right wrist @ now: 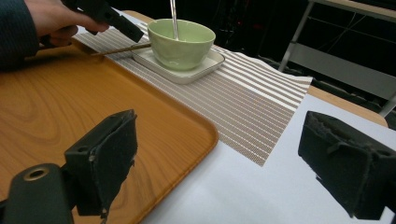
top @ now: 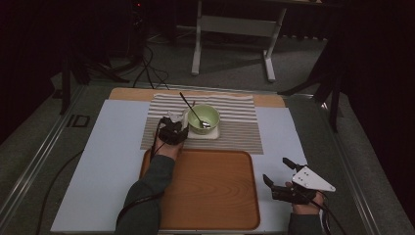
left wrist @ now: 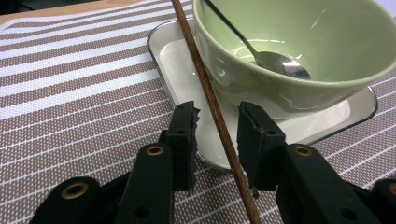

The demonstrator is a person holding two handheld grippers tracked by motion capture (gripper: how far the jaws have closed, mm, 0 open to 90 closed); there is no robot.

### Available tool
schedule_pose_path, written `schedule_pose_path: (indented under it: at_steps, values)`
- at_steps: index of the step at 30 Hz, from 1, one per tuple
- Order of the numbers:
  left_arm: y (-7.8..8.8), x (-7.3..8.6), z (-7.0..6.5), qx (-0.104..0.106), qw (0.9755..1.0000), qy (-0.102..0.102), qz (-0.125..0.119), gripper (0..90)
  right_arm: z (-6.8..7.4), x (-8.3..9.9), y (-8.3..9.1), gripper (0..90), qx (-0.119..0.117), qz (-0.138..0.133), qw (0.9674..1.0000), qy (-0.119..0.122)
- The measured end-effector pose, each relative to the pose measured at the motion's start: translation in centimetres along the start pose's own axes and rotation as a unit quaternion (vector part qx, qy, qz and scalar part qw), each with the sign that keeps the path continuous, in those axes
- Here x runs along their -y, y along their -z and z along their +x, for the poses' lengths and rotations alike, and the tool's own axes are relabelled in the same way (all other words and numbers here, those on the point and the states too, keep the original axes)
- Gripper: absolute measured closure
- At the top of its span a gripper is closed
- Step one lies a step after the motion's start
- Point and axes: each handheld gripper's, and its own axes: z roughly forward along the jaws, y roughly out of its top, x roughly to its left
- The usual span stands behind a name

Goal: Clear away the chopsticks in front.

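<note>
A pale green bowl stands on a white square plate on a striped placemat, with a metal spoon resting inside it. A thin brown wooden stick leans over the plate's edge beside the bowl. My left gripper is open, its jaws on either side of the stick's lower part with a gap left. In the high view the left gripper sits just left of the bowl. My right gripper is wide open and holds nothing, right of the wooden tray.
The tray lies in front of the placemat, on a light blue sheet that covers the table. A white stand and cables are on the floor beyond the table's far edge.
</note>
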Motion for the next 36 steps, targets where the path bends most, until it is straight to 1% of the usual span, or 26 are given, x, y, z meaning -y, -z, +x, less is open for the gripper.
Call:
schedule_pose_path:
  at_steps: [4,6,8,9,10,13,17,19,24,29,32,36]
  values:
    - [-0.3,-0.1,0.0,0.004,1.0,0.002,0.004,73.0,0.0,0.0,0.0,11.2,0.0,0.0,1.0,0.0]
    - [-0.5,-0.1,0.0,0.001,0.9999,0.0,0.011,73.4,0.0,0.0,0.0,11.2,0.0,0.0,1.0,0.0]
    - [-0.6,-0.1,0.0,0.005,0.9999,0.005,0.011,73.6,0.0,0.0,0.0,11.3,-0.001,0.0,1.0,0.0]
    - [-0.7,-0.1,0.0,0.005,0.9999,0.004,0.012,73.6,0.0,0.0,0.0,11.3,-0.001,0.0,1.0,0.0]
    - [-0.8,-0.1,-0.1,0.005,0.9999,0.001,0.015,73.6,0.0,0.0,0.0,11.3,-0.001,0.0,1.0,0.0]
    - [-1.1,-0.1,-0.2,0.005,0.9997,0.001,0.022,73.7,0.0,0.0,0.0,11.2,-0.001,0.0,1.0,-0.001]
    - [-1.4,-0.1,-0.3,0.0,0.9996,0.003,0.03,77.3,0.0,0.0,-0.1,11.2,-0.001,0.0,1.0,0.0]
    - [-1.5,-0.1,-0.4,-0.006,0.9995,0.003,0.031,79.3,0.0,0.0,-0.1,11.3,-0.002,0.001,1.0,0.0]
    - [-1.5,-0.2,-0.3,-0.02,0.9993,0.013,0.028,84.4,0.0,0.0,-0.1,11.3,-0.002,0.001,1.0,0.0]
    - [-1.3,-0.2,-0.1,-0.021,0.9992,0.021,0.026,85.7,0.0,0.0,-0.1,11.2,-0.002,0.001,1.0,0.0]
    - [-1.2,-0.2,-0.1,-0.026,0.9991,0.021,0.025,85.8,0.0,0.0,-0.1,11.2,-0.002,0.001,1.0,0.0]
    - [-0.9,-0.2,0.1,-0.03,0.9989,0.026,0.024,85.9,0.0,0.0,0.0,11.2,-0.002,0.0,1.0,0.0]
